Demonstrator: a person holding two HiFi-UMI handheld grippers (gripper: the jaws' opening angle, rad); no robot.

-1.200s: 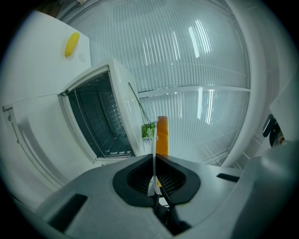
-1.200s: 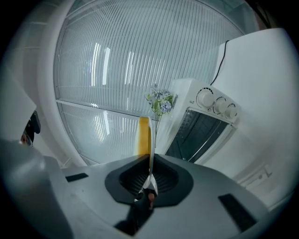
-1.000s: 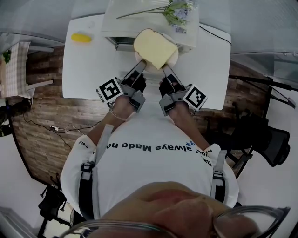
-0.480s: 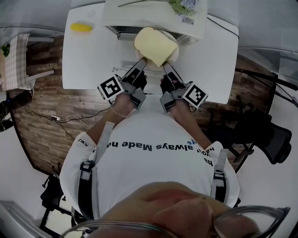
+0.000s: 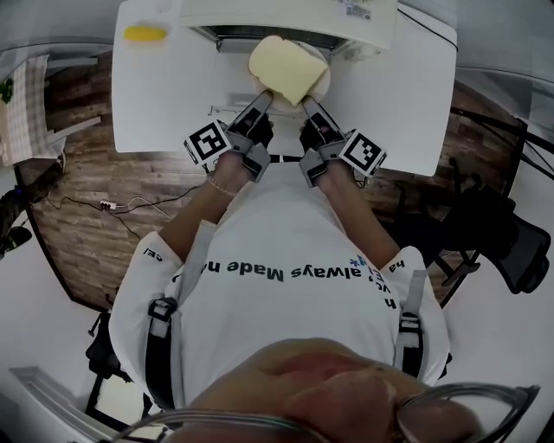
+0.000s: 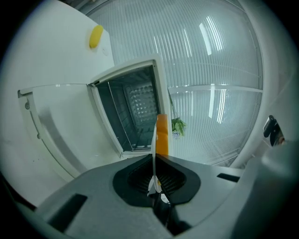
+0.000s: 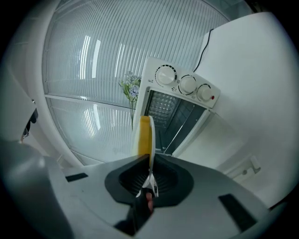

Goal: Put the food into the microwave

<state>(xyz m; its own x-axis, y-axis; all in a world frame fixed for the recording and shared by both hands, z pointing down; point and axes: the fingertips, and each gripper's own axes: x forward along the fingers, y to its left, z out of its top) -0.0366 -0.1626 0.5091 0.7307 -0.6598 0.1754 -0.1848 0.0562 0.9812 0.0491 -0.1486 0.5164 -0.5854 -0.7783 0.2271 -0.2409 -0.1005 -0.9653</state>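
Observation:
A thick pale-yellow slice of food (image 5: 284, 67) lies on a white plate (image 5: 323, 82), held in the air in front of the white microwave (image 5: 286, 16). My left gripper (image 5: 260, 104) is shut on the plate's near-left rim, and my right gripper (image 5: 308, 107) is shut on its near-right rim. In the left gripper view the plate (image 6: 153, 140) shows edge-on between the jaws of the left gripper (image 6: 154, 161), with the food (image 6: 161, 134) beside it and the open oven cavity (image 6: 135, 109) ahead. In the right gripper view the right gripper (image 7: 149, 161) clamps the plate (image 7: 151, 140), with the food (image 7: 143, 134) beside it.
The microwave door (image 6: 60, 121) hangs open to the left. Its knobs (image 7: 187, 84) sit to the right of the cavity (image 7: 168, 116). A small yellow object (image 5: 144, 34) lies on the white table (image 5: 164, 104) at the far left. A flower sprig (image 7: 130, 86) stands behind.
Both grippers have carried the plate with the food forward, closer to the open microwave. Their hold on the rim is unchanged.

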